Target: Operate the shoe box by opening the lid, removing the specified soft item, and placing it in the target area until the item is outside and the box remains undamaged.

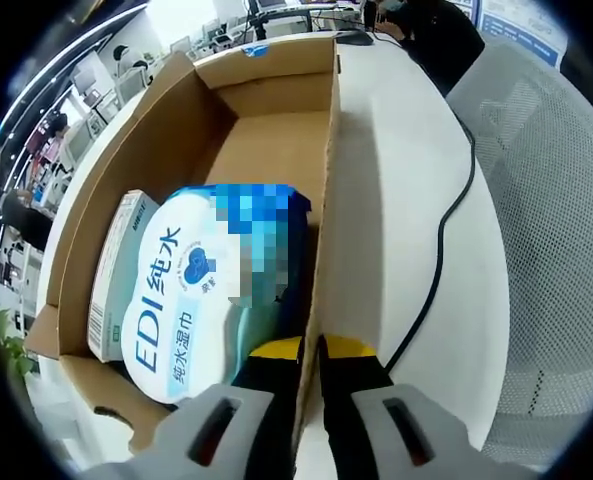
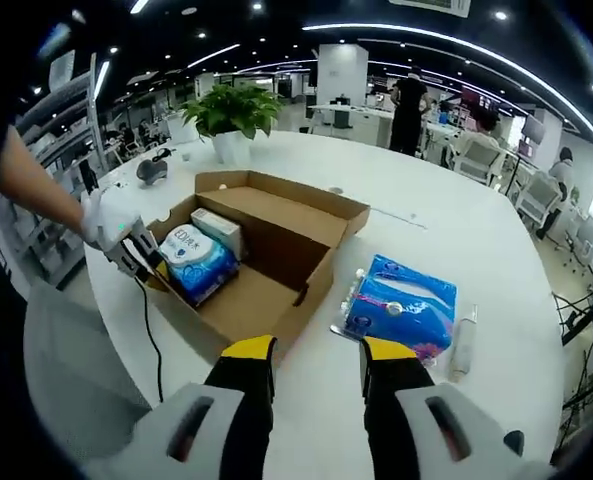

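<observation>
An open brown cardboard shoe box (image 1: 266, 140) lies on the white table, its lid folded back. Inside lie a blue-and-white soft wipes pack (image 1: 176, 300) and, beside it, a slim white carton (image 1: 116, 270). My left gripper (image 1: 313, 350) is shut on the box's side wall, one yellow-tipped jaw inside and one outside. In the right gripper view the box (image 2: 276, 260) sits mid-table with the wipes pack (image 2: 198, 262) in its left end, and a gloved hand holds the left gripper (image 2: 136, 255) on that wall. My right gripper (image 2: 321, 365) hovers open before the box, holding nothing.
A blue soft tissue pack (image 2: 401, 305) lies on the table right of the box, with a white tube (image 2: 463, 345) beside it. A black cable (image 1: 441, 240) runs across the table. A potted plant (image 2: 234, 110) stands behind. A mesh chair (image 1: 546, 200) is close by.
</observation>
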`<state>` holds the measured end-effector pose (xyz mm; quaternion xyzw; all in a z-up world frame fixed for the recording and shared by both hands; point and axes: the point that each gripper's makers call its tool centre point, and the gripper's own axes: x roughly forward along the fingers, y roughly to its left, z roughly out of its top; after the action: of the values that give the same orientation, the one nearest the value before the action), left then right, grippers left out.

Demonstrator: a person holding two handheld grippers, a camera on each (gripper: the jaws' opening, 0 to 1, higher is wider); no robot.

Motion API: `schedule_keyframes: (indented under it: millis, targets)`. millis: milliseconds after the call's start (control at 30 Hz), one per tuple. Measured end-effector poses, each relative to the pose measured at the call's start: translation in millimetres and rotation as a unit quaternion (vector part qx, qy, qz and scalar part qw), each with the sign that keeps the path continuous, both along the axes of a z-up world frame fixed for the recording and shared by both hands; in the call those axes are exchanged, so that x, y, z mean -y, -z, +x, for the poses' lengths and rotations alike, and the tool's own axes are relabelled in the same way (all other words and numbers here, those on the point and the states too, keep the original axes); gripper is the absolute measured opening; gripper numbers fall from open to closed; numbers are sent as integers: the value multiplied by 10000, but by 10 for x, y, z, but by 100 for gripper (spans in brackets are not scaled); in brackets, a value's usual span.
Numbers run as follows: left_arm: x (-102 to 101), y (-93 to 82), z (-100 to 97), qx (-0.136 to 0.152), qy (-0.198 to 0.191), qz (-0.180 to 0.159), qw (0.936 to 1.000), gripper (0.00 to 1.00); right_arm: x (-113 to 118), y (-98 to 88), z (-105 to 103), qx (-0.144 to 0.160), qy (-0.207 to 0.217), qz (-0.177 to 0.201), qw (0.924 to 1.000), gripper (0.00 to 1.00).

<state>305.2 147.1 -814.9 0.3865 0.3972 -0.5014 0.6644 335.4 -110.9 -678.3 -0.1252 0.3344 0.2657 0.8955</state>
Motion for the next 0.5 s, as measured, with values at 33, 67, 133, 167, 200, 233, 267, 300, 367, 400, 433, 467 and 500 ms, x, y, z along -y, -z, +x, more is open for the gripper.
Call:
schedule_keyframes:
  millis: [33,67,133,167,200,233,267,300,367,400,433,467,500]
  targets:
    - [-1,0,1,-2,-1,-1,10000,4,-34,-18,-9,-12,-30,51,10000,31]
    - [1,-1,0,11,20,-5,10000,4,-98,-50,-27,1,-104,99,9999,31]
    - [2,-1,0,2,13,-6,10000,4,-180,-90,-40,78,-281,61,9996,31]
    - [1,4,2,-3,10,-7,10000,4,-223,-111,-42,117,-344,5,9993,30]
    - [1,3,1,-2,10,-7,10000,4,-253,-124,-41,165,-432,-57,9989,28]
    - [2,-3,-3,4,14,-8,10000,4,-277,-137,-27,254,-527,-187,9981,26]
    - [3,-3,-4,5,16,-9,10000,4,-287,-137,-20,282,-552,-274,9977,24]
    - [2,2,0,9,18,-10,10000,4,-321,-135,-12,273,-552,-299,9977,24]
    - [3,-1,-2,14,21,-11,10000,4,-364,-152,3,302,-577,-294,9974,24]
    - [4,-2,-2,13,18,-11,10000,4,-383,-154,5,301,-597,-298,9973,24]
    - [5,-4,-3,15,19,-11,10000,4,-408,-161,9,297,-611,-288,9973,24]
    - [5,-4,-3,16,20,-12,10000,4,-417,-165,10,297,-611,-279,9973,24]
    - [3,1,0,14,21,-12,10000,4,-447,-177,12,303,-630,-250,9972,24]
